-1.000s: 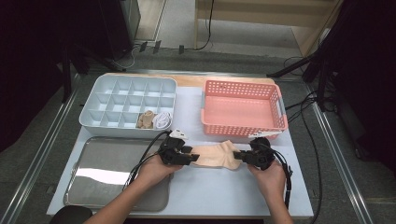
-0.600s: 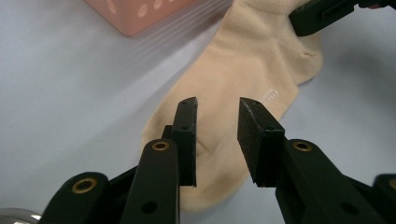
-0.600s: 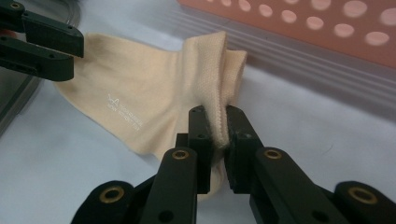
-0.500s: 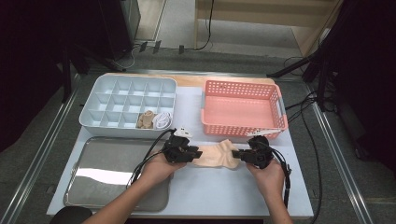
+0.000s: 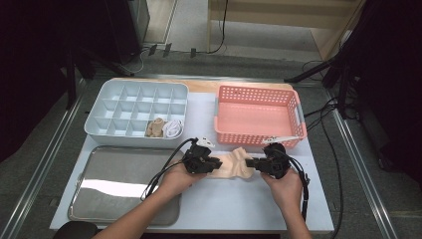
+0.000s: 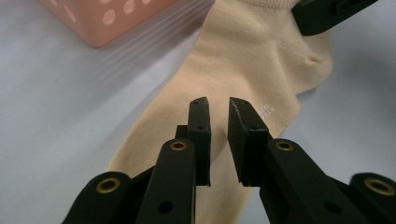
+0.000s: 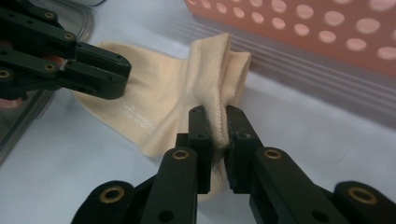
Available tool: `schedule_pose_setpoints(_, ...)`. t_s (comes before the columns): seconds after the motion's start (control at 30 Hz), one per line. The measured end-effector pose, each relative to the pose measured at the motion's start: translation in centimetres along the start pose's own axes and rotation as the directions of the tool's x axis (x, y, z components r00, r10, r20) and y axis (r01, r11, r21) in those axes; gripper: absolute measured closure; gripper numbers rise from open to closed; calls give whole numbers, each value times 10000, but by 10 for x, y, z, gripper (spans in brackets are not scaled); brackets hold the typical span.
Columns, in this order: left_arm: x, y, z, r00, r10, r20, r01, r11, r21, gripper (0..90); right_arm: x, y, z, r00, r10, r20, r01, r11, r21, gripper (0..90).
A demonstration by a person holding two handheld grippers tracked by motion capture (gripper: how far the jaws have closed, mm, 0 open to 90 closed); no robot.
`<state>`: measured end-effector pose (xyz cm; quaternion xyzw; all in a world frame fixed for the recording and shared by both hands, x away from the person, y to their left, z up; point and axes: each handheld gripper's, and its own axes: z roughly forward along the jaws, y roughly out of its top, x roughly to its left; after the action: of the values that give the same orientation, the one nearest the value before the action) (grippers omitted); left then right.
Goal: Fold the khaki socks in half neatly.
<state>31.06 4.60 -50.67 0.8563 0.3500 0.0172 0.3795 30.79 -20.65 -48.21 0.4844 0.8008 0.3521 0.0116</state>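
Observation:
A cream sock (image 5: 233, 165) lies flat on the white table just in front of the pink basket (image 5: 259, 138). My right gripper (image 5: 253, 163) is shut on its ribbed cuff (image 7: 219, 93), and the fabric bunches up between the pads. My left gripper (image 5: 218, 163) reaches in from the left over the foot end of the sock (image 6: 252, 60). Its jaws have just been closing and stand a narrow gap apart. Smooth sock shows through that gap, with no fabric bunched in it. The two grippers face each other, and the left gripper (image 7: 119, 77) sits at the sock's far end in the right gripper view.
A grey compartment box (image 5: 99, 107) at the back left holds a rolled tan sock (image 5: 157, 128) and a rolled white sock (image 5: 173, 128). A metal tray (image 5: 109, 184) lies at the front left. The basket's perforated wall (image 7: 303, 32) stands close behind the sock. Cables trail from both grippers.
My left gripper has moved right, farther over the sock, and its jaws have narrowed. The right gripper has kept its hold on the cuff and stayed in place.

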Motion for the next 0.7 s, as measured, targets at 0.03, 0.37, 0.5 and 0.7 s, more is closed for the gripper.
schedule_pose_setpoints(0.03, 0, 1, 1, 10000, 22, -17, -22, 10000, 14, 802, 1, 0, 0, 10000, -18, 9, 18, 10000, 19, 839)
schedule_pose_setpoints(0.37, -2, 0, 13, 9998, 9, -208, -6, 9999, 147, 796, 10, 5, -3, 9998, -190, -113, 189, 9998, -61, 838)
schedule_pose_setpoints(0.5, -3, 1, 13, 9997, 17, -233, -12, 9998, 199, 790, 14, 7, -7, 9993, -277, -238, 272, 9994, -206, 838)
schedule_pose_setpoints(0.7, -4, 4, 8, 9997, -74, -222, 75, 10000, 30, 787, 23, 10, -7, 9981, -592, -183, 591, 9982, -78, 838)
